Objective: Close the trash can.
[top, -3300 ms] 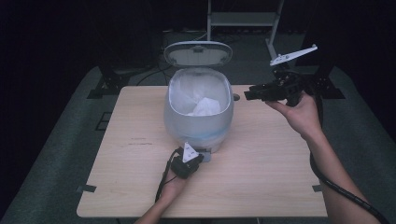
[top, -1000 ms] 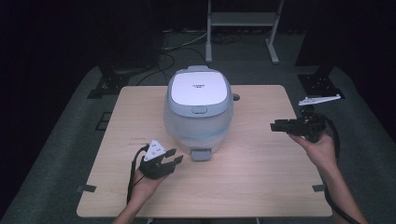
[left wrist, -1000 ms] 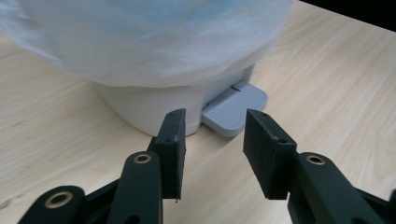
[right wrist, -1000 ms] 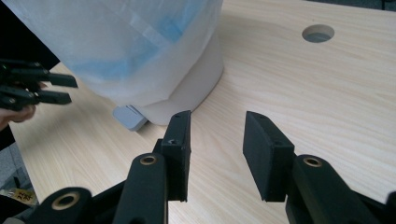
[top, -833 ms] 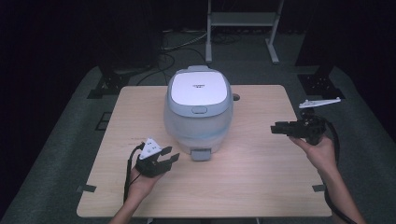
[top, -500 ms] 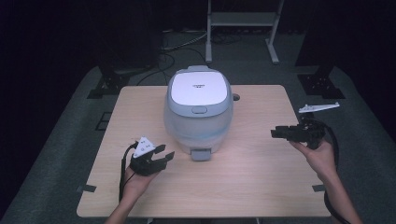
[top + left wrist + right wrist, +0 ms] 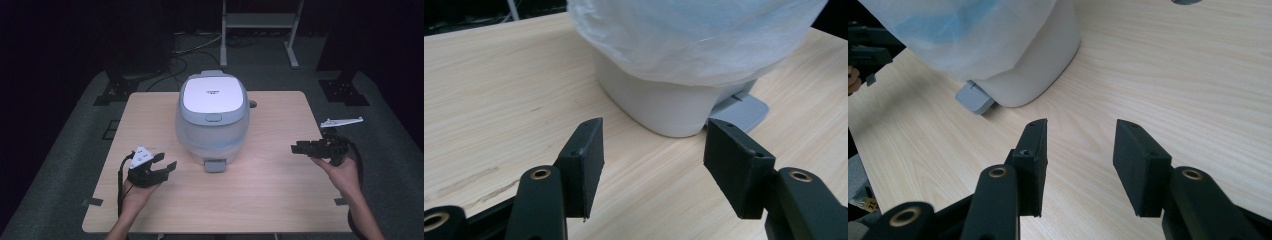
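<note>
The rice cooker (image 7: 212, 120) stands mid-counter (image 7: 280, 200), its lid now down where it earlier stood raised, so the closing step appears complete. The left gripper (image 7: 161, 165), near left, has just been opening and is spread, with nothing between its jaws. The right gripper (image 7: 298, 148), lowered from beside the lid, is likewise spread and empty.

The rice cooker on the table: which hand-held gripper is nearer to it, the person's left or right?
Left. The left hand-held gripper is just off the rice cooker, toward its front-left corner. The right hand-held gripper is farther out over the table, off its right side.
</note>
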`<state>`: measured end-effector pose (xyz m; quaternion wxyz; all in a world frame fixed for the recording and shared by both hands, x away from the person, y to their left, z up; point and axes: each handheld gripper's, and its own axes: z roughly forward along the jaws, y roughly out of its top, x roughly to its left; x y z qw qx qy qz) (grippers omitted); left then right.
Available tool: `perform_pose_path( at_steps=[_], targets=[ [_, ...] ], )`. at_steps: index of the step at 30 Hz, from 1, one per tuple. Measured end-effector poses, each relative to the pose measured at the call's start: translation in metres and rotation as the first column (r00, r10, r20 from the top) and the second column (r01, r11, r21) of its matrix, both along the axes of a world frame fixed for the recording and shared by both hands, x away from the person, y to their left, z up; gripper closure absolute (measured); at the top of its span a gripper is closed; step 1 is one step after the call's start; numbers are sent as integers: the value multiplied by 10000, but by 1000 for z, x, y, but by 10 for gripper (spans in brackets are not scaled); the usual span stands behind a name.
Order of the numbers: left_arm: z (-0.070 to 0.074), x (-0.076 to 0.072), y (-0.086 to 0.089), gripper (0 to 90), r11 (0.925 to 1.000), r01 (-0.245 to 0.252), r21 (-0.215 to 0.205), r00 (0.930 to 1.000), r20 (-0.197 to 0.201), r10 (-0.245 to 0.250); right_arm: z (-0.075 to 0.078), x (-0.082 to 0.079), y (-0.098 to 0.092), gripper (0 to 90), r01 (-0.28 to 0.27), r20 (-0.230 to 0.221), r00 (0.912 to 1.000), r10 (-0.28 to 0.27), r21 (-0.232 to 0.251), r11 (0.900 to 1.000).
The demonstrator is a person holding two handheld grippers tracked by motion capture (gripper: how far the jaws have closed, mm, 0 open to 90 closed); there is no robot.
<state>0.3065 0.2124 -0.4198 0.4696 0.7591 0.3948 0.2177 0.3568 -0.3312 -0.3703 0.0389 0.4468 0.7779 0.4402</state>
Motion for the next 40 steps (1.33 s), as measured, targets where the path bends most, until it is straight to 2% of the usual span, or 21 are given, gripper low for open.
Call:
perform_pose_path(
  at_steps=[12,19,28,32,40],
  targets=[
    [-9,-3,16,350,9987,-485,-181,9986,-242,481,-14,-8,-8,507,119,-139,9998,-120,-97,9999],
    [-15,-4,25,323,9961,-749,-474,9968,-328,734,-19,-12,-10,478,237,-148,9996,-238,-70,9997],
    [-16,-7,29,291,9957,-857,-364,9962,-190,850,-26,-17,-7,450,213,-57,9998,-213,34,9998],
    [-16,-7,29,289,9960,-861,-237,9962,-170,857,-32,-18,-7,447,241,-155,9996,-240,71,9997],
    [-17,-8,33,286,9947,-997,-249,9950,-131,994,-42,-22,-9,442,264,-294,9992,-263,48,9996]
  ],
)
